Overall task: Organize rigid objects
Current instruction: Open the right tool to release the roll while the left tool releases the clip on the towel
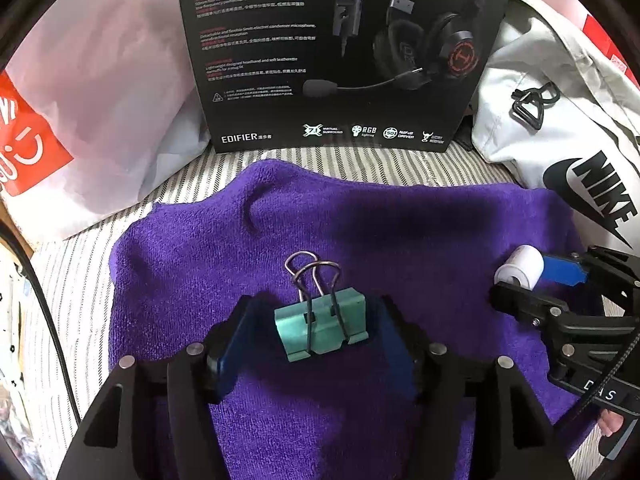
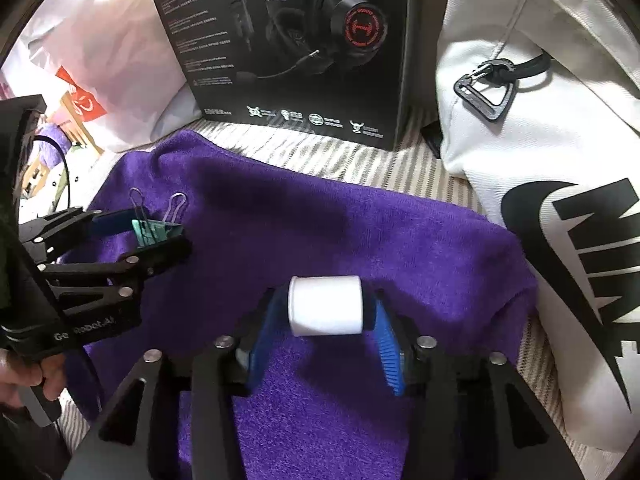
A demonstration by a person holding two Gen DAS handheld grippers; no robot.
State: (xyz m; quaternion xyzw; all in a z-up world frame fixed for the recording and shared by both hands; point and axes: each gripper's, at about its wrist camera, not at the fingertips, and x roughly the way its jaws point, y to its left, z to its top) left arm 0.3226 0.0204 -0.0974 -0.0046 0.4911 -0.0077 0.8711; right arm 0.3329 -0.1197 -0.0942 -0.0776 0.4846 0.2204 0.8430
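Binder clip (image 1: pixel 320 326), one, teal, we are noting it sitting clamped between the left gripper (image 1: pixel 316 332) fingers above the purple towel (image 1: pixel 400 232), one white roll (image 2: pixel 326 310) being pinched endwise by the right gripper (image 2: pixel 328 320), both grippers hovering side by side, level.

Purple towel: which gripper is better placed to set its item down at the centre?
Left, probably. The left gripper holds the binder clip over mid-towel; the right gripper holds the white roll nearer the edge.

Illumination is moderate and diffuse. A soft dark shadow band crosses the purple towel (image 1: pixel 360 220) in both views. Fisheye distortion curves the frame edges; corners are vignetted black. The plastic bag (image 1: pixel 100 92) is washed out. Box print is slightly blurred.
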